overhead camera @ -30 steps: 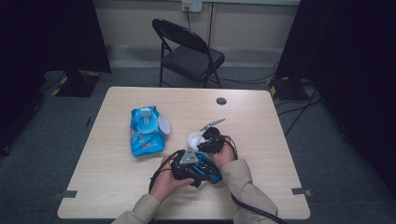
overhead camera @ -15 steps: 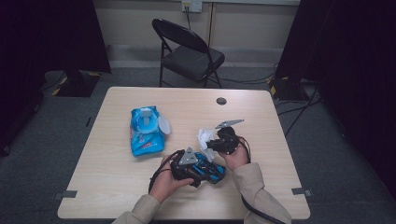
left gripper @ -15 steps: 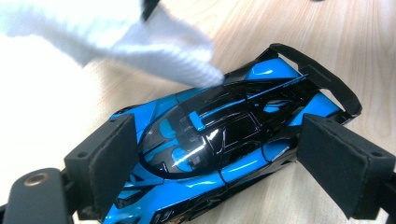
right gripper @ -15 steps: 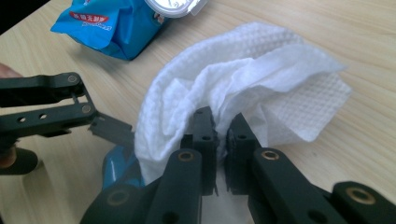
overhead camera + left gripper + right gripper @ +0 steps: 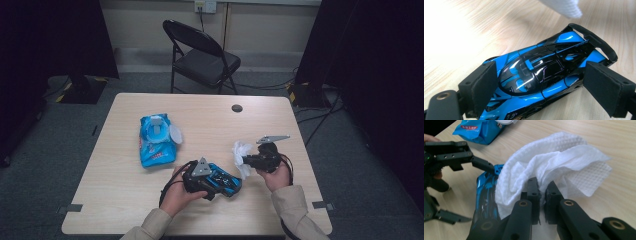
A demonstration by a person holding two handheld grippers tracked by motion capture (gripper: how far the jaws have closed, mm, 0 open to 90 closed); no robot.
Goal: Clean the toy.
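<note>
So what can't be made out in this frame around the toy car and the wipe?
- Toy car: nose cut off by the bottom edge, left gripper view; the wipe covers part of it in the right gripper view.
- Wipes pack: print too small, high view.
- Right gripper: the wipe hides its fingertips.

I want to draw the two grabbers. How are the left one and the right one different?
The left gripper has its jaws wide apart around a blue and black toy car; the right gripper has its jaws squeezed shut on a white wipe. In the high view, the left gripper lies low on the table, while the right gripper is off to the car's right. Both have black jaws.
</note>
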